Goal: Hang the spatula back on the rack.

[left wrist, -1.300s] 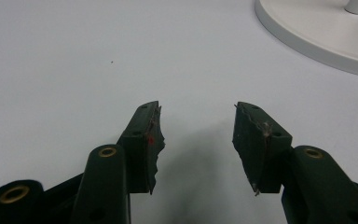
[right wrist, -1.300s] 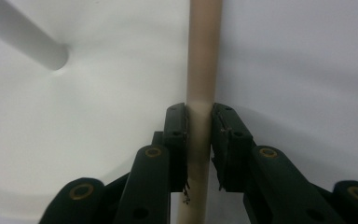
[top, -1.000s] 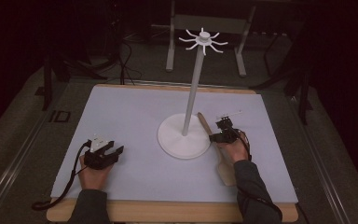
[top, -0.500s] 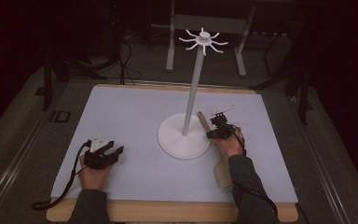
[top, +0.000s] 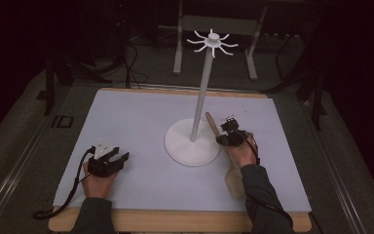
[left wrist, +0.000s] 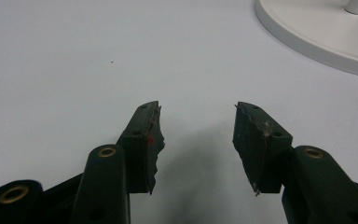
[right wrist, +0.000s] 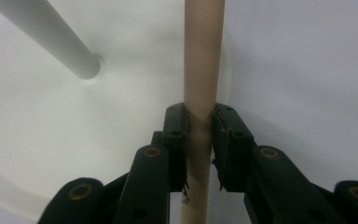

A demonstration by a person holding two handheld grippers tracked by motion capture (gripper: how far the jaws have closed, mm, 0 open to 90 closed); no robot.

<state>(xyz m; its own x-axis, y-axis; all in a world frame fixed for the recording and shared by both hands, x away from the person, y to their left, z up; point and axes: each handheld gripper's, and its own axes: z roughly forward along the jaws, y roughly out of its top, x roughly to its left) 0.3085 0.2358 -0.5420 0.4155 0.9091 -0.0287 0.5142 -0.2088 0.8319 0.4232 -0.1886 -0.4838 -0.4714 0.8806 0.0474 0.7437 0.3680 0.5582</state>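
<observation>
A wooden spoon (top: 234,179) lies on the white mat, its handle (right wrist: 204,56) slanting up over the edge of the white stand's round base (top: 185,148). My right gripper (top: 227,132) is shut on that handle, the pads pressing both sides in the right gripper view (right wrist: 199,112); its jaws have just been closing on it. The stand's pole (top: 202,92) rises to a ring of hooks (top: 213,40). My left gripper (top: 119,154) rests on the mat at the front left, open with nothing between its jaws (left wrist: 196,108).
The white mat (top: 141,112) covers a wooden tabletop (top: 175,222). The stand's base (left wrist: 317,32) shows at the upper right of the left gripper view. Metal frame legs (top: 177,44) and cables stand on the dark floor beyond the table.
My right gripper has shifted slightly left, toward the stand's base, along the spoon handle. The left gripper has stayed where it was.
</observation>
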